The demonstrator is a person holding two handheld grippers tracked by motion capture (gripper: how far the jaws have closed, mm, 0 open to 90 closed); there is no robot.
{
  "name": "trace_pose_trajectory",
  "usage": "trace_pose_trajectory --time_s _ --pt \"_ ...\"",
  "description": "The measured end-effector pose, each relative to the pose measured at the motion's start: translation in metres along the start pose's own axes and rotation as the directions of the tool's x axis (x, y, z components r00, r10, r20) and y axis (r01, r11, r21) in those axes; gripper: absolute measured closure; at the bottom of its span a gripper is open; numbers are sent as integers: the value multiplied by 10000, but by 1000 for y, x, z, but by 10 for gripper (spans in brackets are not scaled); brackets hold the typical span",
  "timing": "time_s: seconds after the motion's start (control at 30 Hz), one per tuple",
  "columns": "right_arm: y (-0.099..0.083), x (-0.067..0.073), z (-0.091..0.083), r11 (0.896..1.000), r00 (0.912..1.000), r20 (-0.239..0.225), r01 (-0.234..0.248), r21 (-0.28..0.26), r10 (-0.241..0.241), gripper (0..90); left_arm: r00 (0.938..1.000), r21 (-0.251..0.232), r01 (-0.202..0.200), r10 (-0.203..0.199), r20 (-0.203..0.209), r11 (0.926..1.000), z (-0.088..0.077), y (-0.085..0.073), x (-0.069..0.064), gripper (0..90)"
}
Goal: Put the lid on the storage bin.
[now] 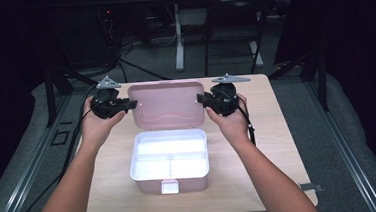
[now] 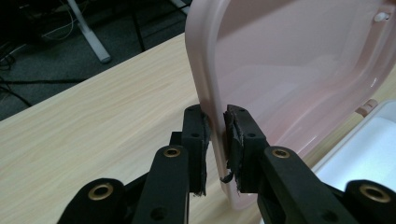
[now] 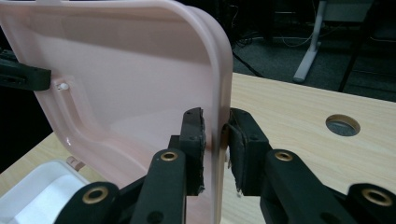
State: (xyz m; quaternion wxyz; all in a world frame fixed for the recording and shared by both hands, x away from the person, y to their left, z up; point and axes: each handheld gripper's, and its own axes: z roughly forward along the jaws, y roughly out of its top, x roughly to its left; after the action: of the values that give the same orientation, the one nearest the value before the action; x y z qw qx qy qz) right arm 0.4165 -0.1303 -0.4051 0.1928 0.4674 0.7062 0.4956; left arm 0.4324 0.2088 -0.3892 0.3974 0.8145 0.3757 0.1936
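You had a pale pink lid (image 1: 166, 105) raised over a box (image 1: 169, 160) that was pink outside and white inside. Your two tools (image 1: 132, 104) (image 1: 200, 98) were black with brass-coloured rivets, and the desk (image 1: 268, 130) was light wood grain.

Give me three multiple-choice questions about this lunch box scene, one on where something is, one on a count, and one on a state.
1. Where is the pink lid relative to the box?
A. Behind it, upright
B. Flat in front of it
C. On the floor

2. How many compartments does the box have?
A. One
B. Three
C. Six

3. What state is the box in?
A. Shut and latched
B. Open and empty
C. Open and full of food

Answers: 1 A, the lid stands behind the box between the left gripper and the right gripper, one on each side edge. 2 B, the high view shows one long section and two smaller ones. 3 B, the white interior is bare.
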Motion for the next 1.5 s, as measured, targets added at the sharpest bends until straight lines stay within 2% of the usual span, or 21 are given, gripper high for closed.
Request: trace_pose_trajectory --time_s 0.23,0.6,1.1,1.5 --pt "-1 4 -9 9997 9997 -209 151 -174 -155 741 9997 -164 -63 67 255 9998 -10 -3 -3 778" --pt "0 10 -20 9992 9988 -301 393 -91 -396 735 9986 -389 -33 53 526 9992 -21 -4 -5 764" --pt "0 14 -29 9985 9979 -370 538 36 -537 730 9984 -446 -136 160 543 9989 -32 -4 -10 755" --pt "0 19 -37 9971 9961 -444 759 12 -758 721 9978 -367 -377 396 539 9986 -39 -6 -16 756"
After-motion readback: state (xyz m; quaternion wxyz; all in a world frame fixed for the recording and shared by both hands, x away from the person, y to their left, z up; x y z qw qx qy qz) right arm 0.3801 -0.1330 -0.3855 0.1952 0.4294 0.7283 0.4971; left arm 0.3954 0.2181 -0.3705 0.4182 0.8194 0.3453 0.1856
